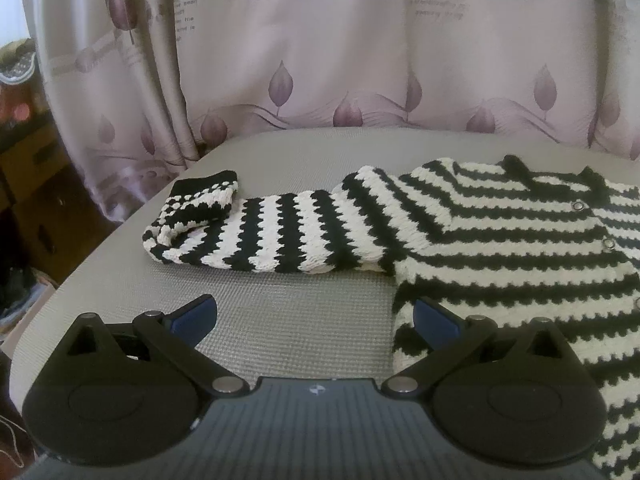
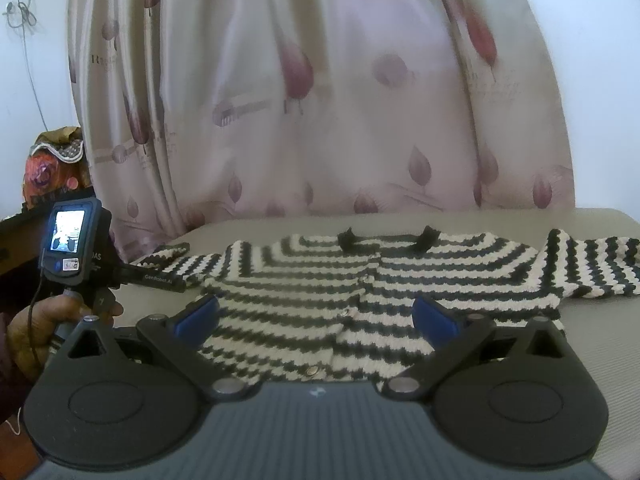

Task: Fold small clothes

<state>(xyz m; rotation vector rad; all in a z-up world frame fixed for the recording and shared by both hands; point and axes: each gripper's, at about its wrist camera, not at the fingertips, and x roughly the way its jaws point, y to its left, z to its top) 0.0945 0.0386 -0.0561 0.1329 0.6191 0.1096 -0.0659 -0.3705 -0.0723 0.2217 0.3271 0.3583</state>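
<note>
Lying flat on the ribbed grey mat (image 1: 280,312), a chunky striped knit cardigan (image 2: 304,304); both tongs (image 1: 316,320) (image 2: 316,320) spread

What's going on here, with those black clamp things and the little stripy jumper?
A person holds a two-finger gripper in each hand to fold a small black-and-white striped cardigan. It lies spread flat on a grey mat, sleeves out to the sides, the cuff of one sleeve turned back. Both the left gripper and the right gripper are open and hold nothing. No fold of the body has been made yet.
</note>
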